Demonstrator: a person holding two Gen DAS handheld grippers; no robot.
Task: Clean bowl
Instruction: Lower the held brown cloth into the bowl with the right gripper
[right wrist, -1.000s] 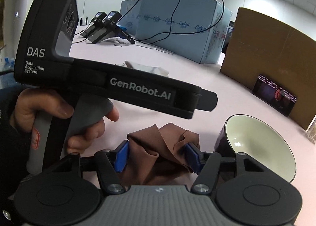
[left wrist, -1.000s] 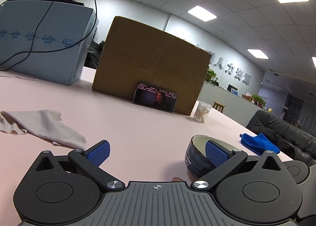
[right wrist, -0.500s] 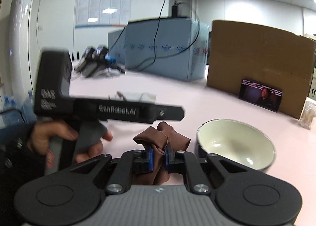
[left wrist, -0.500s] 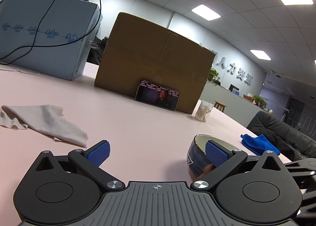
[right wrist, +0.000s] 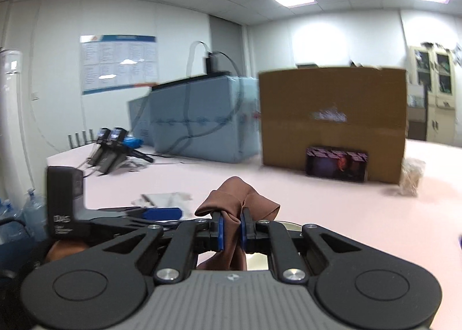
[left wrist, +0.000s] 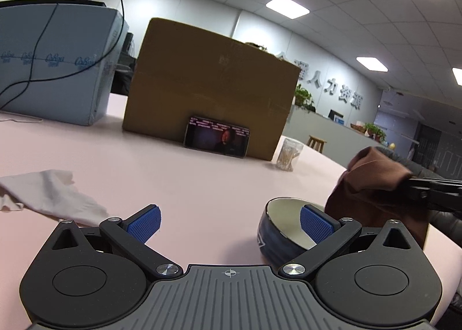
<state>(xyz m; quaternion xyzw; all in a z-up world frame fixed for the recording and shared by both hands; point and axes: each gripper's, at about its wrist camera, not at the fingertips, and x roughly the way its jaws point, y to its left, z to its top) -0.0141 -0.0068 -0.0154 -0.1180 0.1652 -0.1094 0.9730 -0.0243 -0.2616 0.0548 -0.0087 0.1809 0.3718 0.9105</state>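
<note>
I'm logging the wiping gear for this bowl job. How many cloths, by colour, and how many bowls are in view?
Brown cloth, clamped in the right gripper: 1
White cloth, lying on the table: 1
Bowl, by the open left gripper: 1
Total: 3

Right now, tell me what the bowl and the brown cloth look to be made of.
Bowl: likely glazed ceramic; glossy cream inside, dark blue outside, thick rim. Brown cloth: soft, thin woven fabric, matte; it bunches into folds where the right hand-held gripper pinches it.

Phone (left wrist: 217,139) before box (left wrist: 210,81), bowl (left wrist: 281,231) nearer, cloth (left wrist: 52,194) perhaps left.
</note>
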